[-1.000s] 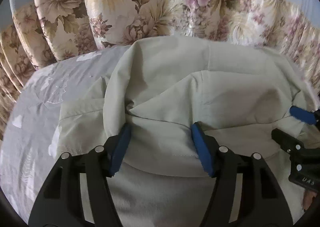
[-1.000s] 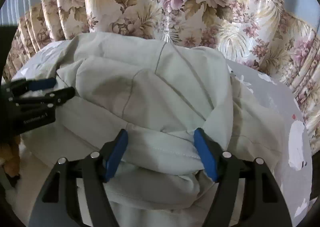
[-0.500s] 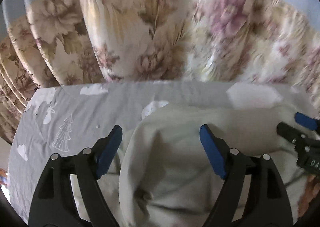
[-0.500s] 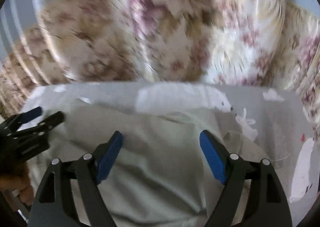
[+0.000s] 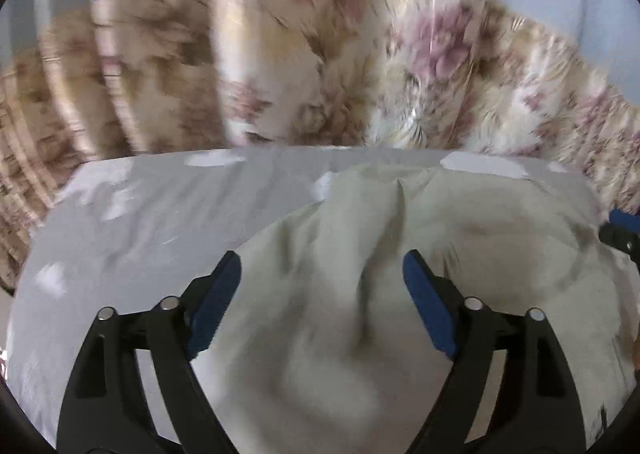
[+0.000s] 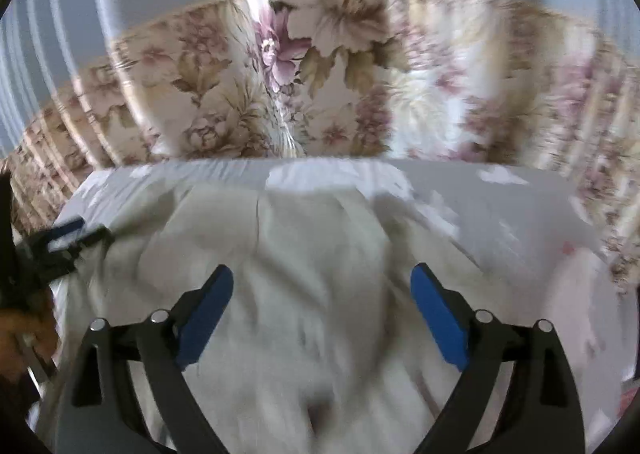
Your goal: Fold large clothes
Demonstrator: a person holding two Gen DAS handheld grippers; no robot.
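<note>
floral curtains (image 5: 360, 66) hang behind the bed (image 5: 132, 222), and above them a pale blue wall shows. the bed has a grey sheet with white prints. both views are blurred.

the garment (image 5: 360, 294), a pale greenish-white cloth, lies in a loose heap on the bed, in front of the curtains. its far edge stops short of the far edge of the bed, so a strip of grey sheet shows between the garment and the curtains. in the left wrist view more sheet is free at the left of the garment; in the right wrist view (image 6: 320, 274) more sheet is free at its right.

the left gripper (image 5: 322, 286) is above the garment with its jaws opening; the blue pads stand wide and do not press the cloth, so it is released. the right gripper (image 6: 322, 298) is the same: jaws opening, pads wide over the garment, nothing grasped.

seen from the right wrist, the left gripper (image 6: 60, 242) is at the left edge of the garment, with a hand (image 6: 20, 338) under it. seen from the left wrist, the tip of the right gripper (image 5: 624, 230) is at the right edge of the garment.
</note>
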